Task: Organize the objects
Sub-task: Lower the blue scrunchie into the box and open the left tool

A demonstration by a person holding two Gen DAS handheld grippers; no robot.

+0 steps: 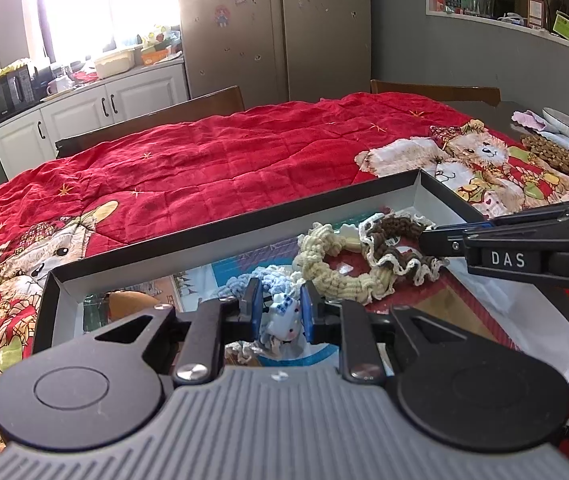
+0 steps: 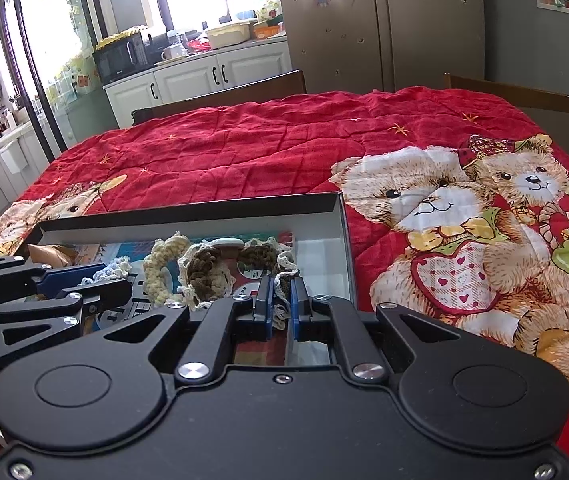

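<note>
A shallow black box (image 1: 220, 229) (image 2: 188, 209) lies on the red quilt and holds several crocheted hair rings. My left gripper (image 1: 281, 312) (image 2: 104, 282) is low inside the box, shut on a small white-and-blue charm (image 1: 283, 314) that belongs to the pale blue ring (image 1: 244, 280). My right gripper (image 2: 281, 308) (image 1: 424, 240) comes in from the right, shut on the lacy white edge of the brown ring (image 2: 204, 270) (image 1: 396, 236). A cream ring (image 1: 324, 264) (image 2: 160, 268) lies loose between the two.
The red teddy-bear quilt (image 2: 284, 148) covers the table around the box. At the far right are a plate (image 1: 568, 124) and a brown mat (image 1: 552, 154). Wooden chairs (image 1: 188, 110) stand behind the table, with cabinets and a fridge beyond.
</note>
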